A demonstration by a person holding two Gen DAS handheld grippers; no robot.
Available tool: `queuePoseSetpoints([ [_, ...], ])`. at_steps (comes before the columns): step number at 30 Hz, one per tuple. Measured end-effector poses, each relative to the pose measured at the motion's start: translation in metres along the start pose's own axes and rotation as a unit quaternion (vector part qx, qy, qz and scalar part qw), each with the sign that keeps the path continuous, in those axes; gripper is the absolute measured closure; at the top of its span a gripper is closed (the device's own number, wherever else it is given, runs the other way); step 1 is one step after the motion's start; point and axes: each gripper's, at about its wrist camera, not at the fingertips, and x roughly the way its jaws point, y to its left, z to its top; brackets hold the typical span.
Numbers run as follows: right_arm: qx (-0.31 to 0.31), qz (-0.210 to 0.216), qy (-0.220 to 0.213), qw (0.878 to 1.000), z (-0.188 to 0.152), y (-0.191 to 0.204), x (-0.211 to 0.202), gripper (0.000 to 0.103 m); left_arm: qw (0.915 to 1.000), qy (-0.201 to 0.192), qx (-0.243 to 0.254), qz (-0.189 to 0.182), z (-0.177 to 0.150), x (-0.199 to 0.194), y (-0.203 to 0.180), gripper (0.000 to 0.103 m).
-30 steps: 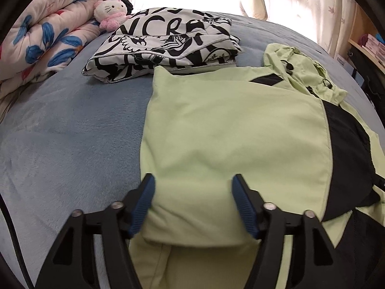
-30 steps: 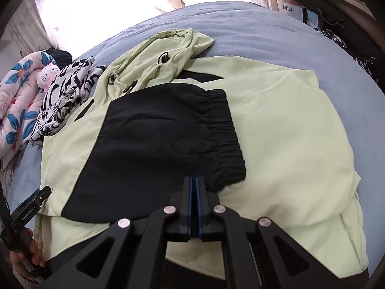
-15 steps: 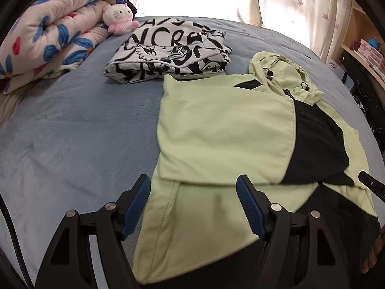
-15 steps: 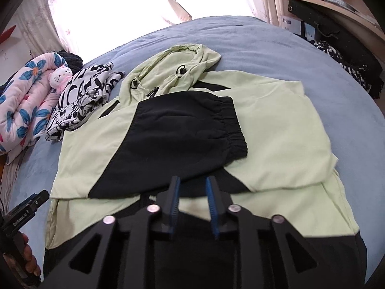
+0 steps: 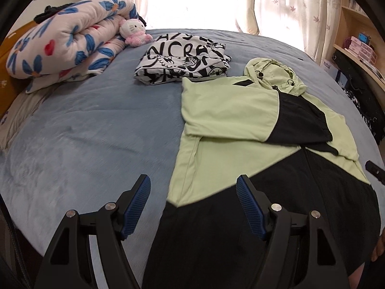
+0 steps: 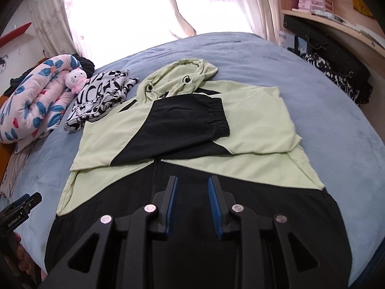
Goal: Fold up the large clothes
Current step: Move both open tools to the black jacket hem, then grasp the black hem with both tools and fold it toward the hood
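We see the green-and-black hooded jacket (image 6: 252,120) lying flat on the blue bed (image 5: 84,132), both sleeves folded across its chest, just beside the folded black-and-white garment (image 5: 185,60). The left gripper (image 5: 192,202) hangs over the jacket's lower left edge with jaws wide apart and empty; the right gripper (image 6: 192,200), above the black hem, has just been opening and stands partly apart with nothing between its pads. We judge the risk to be in lifting the hem: an uneven or single-layer pinch could drag the loose sleeves askew.
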Motion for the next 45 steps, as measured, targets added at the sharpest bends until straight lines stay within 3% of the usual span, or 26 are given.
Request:
queuePoseSetpoints([
  [4,-0.011,-0.002,-0.012,1.000,-0.015,-0.003,-0.023,0.073,1.0000,-0.006,-0.004,0.006,-0.020,-0.021,0.011,0.031],
  [9,-0.022,-0.004,-0.033,0.999,-0.036,-0.010,-0.048,0.058,0.9999,-0.009,-0.008,0.009,-0.041,-0.037,0.021,0.030],
  [19,-0.032,-0.008,-0.049,0.998,-0.071,-0.037,-0.073,0.058,0.9995,-0.029,0.012,0.010,-0.080,-0.053,0.034,0.030],
  [27,-0.075,-0.020,-0.054,0.996,-0.109,-0.076,-0.079,0.057,0.9982,-0.033,0.041,-0.028,-0.129,-0.038,0.055,0.030],
  [30,-0.061,-0.027,-0.045,0.997,-0.123,-0.104,-0.081,0.057,0.9984,-0.018,0.033,-0.042,-0.142,-0.030,0.065,0.030],
  [37,0.013,-0.037,-0.011,0.999,-0.142,-0.169,-0.077,0.057,0.9971,-0.007,0.014,-0.074,-0.150,-0.023,0.079,0.030],
  [45,-0.002,-0.052,-0.001,0.999,-0.155,-0.183,-0.078,0.057,0.9965,0.008,0.037,-0.074,-0.155,-0.021,0.071,0.024],
])
